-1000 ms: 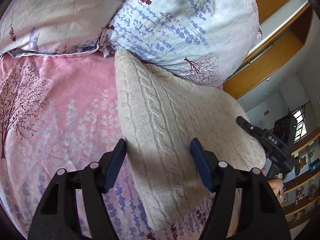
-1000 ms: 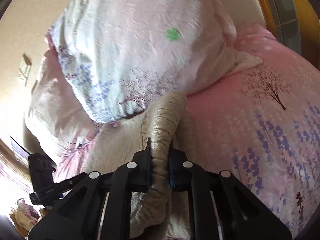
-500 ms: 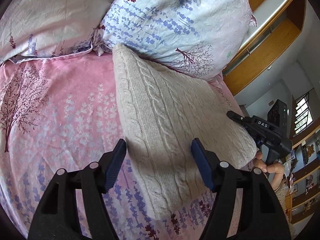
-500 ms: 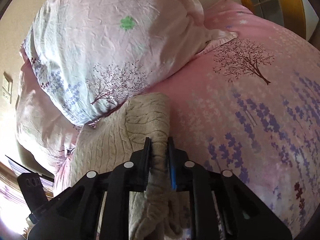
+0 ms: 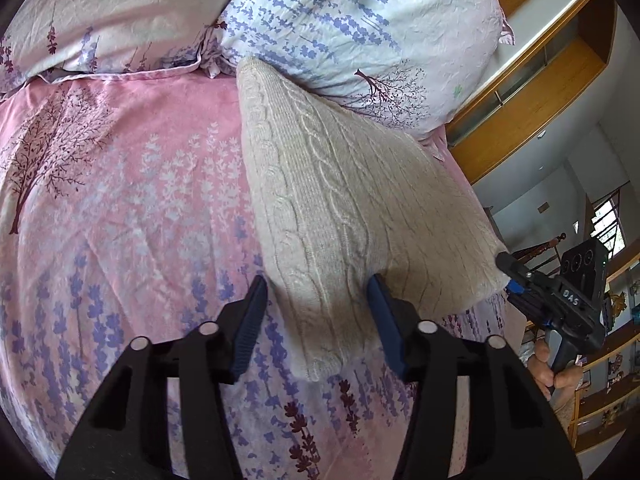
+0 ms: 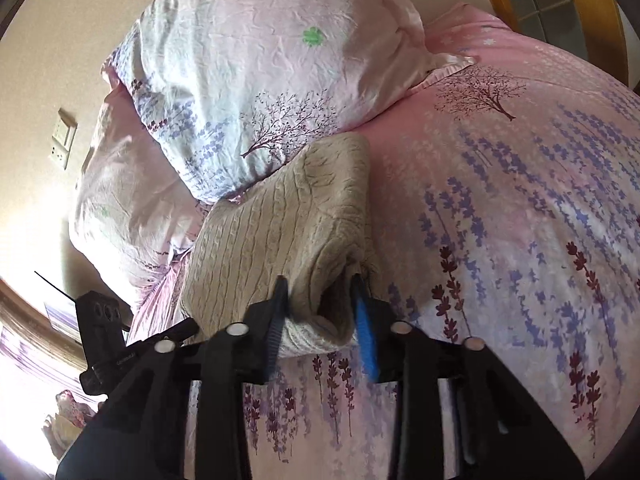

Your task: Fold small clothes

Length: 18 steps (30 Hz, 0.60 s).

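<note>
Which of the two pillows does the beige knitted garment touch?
The blue-flowered pillow: the knitted garment lies against it. The pinkish pillow lies apart.

Sweater (image 5: 352, 208) on bedspread (image 5: 120, 220), far end against pillow (image 5: 360, 28), 2nd pillow (image 5: 108, 16) left

Two pillows lie at the head of the bed: one pale blue-flowered pillow (image 5: 360, 28) and one pinkish pillow (image 5: 104, 16) beside it. One cream cable-knit sweater (image 5: 352, 208) rests on one pink floral bedsheet (image 5: 120, 208). Two grippers count too (left gripper (image 5: 316, 312), right gripper (image 6: 320, 312)).
</note>
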Tool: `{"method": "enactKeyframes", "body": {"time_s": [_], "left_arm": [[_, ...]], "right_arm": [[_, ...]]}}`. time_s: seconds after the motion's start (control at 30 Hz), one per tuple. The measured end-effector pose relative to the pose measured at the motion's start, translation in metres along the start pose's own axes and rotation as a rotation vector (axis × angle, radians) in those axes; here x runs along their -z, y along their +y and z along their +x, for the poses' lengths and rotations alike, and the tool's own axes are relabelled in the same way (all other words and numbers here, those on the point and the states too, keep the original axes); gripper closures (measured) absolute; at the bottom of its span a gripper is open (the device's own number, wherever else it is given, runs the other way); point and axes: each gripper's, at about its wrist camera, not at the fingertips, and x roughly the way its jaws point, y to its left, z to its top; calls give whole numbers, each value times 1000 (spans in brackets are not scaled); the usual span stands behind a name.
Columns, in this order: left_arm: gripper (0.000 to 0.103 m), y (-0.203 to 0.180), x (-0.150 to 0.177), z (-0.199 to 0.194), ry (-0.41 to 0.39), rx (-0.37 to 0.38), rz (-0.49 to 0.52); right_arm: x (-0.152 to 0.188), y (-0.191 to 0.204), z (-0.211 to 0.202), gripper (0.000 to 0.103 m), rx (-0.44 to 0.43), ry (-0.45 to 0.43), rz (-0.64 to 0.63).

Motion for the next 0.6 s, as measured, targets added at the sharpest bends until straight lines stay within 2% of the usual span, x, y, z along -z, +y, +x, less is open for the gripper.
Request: {"method": "enactKeyframes", "body": {"time_s": [0.03,0.13,0.17,0.23,0.3,0.37,0.53,0.6], "left_arm": [[62,1,0,0,-1,-5,-6],[79,2,2,-5,-8,16,-22],[81,2,3,-7,-11,21,-19],[82,-1,5,-8,-15,5,7],[82,-5,7,-6,-18,-29,39],[78,-12,9,-4,-26,-80,83],[55,-24,13,-4,-53,-210,165],[52,-23,12,-5,-54,-222,166]], "right_arm": [[0,2,0,92,8,-6,-7],[-2,11,-18,94,17,-103,-39],[-2,11,-22,94,27,-119,-38],[-1,1,-18,94,59,-97,-17],[5,-14,-4,94,109,-39,23],[13,-23,4,94,116,-23,45],[9,-21,0,93,99,-10,47],[5,-22,-6,84,70,-11,63]]}}
